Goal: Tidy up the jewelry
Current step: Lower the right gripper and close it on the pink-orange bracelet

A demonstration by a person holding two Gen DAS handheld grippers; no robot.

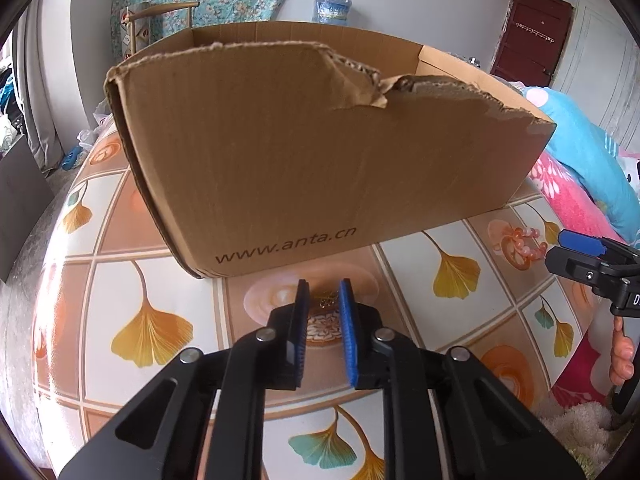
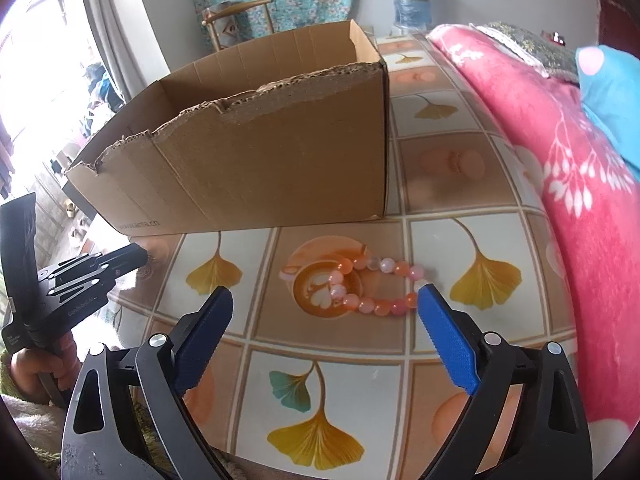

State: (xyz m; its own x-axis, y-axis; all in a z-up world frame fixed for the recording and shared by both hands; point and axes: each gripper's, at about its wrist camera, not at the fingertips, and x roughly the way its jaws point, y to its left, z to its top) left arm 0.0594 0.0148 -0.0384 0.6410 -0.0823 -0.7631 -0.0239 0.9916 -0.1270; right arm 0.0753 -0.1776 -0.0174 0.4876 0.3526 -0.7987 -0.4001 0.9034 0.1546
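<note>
A small gold jewelry piece (image 1: 326, 300) lies on the patterned tablecloth just in front of the cardboard box (image 1: 320, 160). My left gripper (image 1: 324, 283) is narrowed onto it, pads against its sides, tips low at the table. In the right wrist view the left gripper (image 2: 138, 255) reaches in from the left toward the box (image 2: 260, 168). A bracelet of pink and orange beads (image 2: 366, 306) lies on the table between the wide-open fingers of my right gripper (image 2: 325, 291), its right end beside the right pad. From the left wrist view the bracelet (image 1: 524, 244) and the right gripper (image 1: 556, 248) show at the far right.
The open-topped box has a torn front rim and stands at the back of the table (image 2: 320, 364). A pink blanket (image 2: 560, 160) and a blue pillow (image 2: 612, 96) crowd the table's right edge. A hand (image 1: 622, 356) holds the right gripper's handle.
</note>
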